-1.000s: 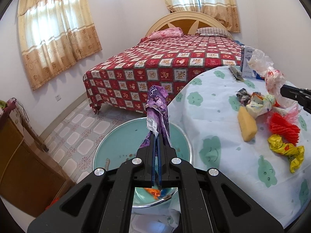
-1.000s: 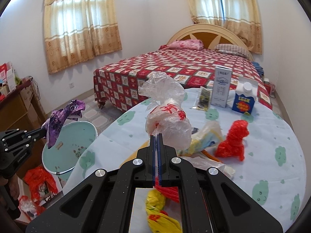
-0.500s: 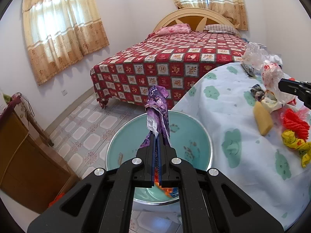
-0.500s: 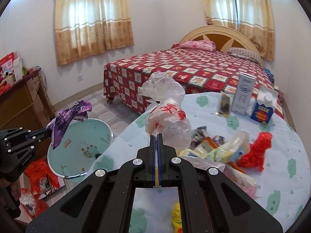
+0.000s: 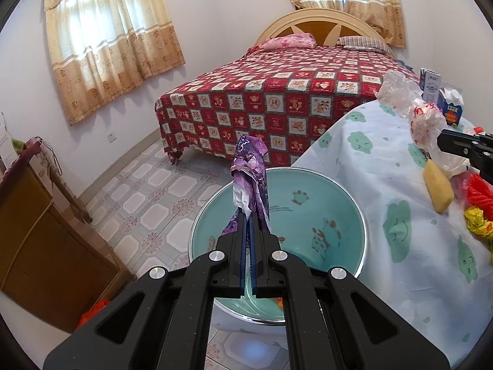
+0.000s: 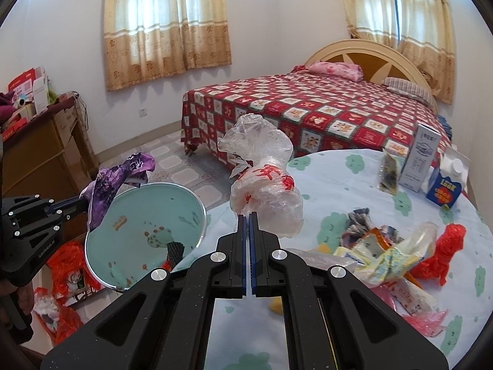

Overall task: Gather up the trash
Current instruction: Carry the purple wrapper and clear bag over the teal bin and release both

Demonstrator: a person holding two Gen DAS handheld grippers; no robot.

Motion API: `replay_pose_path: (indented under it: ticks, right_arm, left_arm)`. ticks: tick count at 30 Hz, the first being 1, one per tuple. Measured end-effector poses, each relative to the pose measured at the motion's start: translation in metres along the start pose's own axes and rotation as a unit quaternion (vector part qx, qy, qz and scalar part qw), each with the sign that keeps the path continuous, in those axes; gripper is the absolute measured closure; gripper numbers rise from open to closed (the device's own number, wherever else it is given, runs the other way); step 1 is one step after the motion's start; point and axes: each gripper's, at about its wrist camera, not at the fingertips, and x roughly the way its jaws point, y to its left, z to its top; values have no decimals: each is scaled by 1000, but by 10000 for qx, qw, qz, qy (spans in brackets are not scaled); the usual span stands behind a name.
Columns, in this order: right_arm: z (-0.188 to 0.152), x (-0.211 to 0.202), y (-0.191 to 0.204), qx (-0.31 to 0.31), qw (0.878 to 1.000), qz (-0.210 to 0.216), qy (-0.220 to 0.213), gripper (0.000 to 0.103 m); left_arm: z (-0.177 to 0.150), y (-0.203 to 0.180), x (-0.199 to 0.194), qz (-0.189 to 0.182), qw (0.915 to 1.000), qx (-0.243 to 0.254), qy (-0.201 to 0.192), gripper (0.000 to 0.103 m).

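My left gripper (image 5: 249, 215) is shut on a purple wrapper (image 5: 250, 169) and holds it above a teal basin (image 5: 308, 209) beside the table. That wrapper (image 6: 114, 185) and basin (image 6: 135, 225) also show in the right wrist view. My right gripper (image 6: 249, 215) is shut on a clear plastic bag with red print (image 6: 265, 182), held above the table's left edge near the basin. The bag also shows in the left wrist view (image 5: 425, 120). More trash lies on the table: a red bag (image 6: 443, 249), yellow wrappers (image 5: 477, 222) and a wrapper pile (image 6: 379, 249).
The round table has a white cloth with green clouds (image 6: 345, 169). Cartons (image 6: 425, 157) stand at its far side. A bed with a red checked cover (image 5: 292, 92) is behind. A wooden cabinet (image 5: 34, 231) stands at the left. Red bags (image 6: 67, 271) lie on the floor.
Both grippers have moved left and back from the table with their loads. The basin now sits more fully under the purple wrapper, and the clear bag is nearer the table's edge.
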Motion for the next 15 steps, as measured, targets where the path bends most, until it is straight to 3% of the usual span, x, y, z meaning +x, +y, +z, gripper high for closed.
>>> replay_pose_path:
  ticks: [15]
  right_arm:
    - [5, 19, 23, -244, 9993, 253, 128, 100]
  left_arm:
    - [-4, 20, 8, 216, 9996, -85, 129, 101]
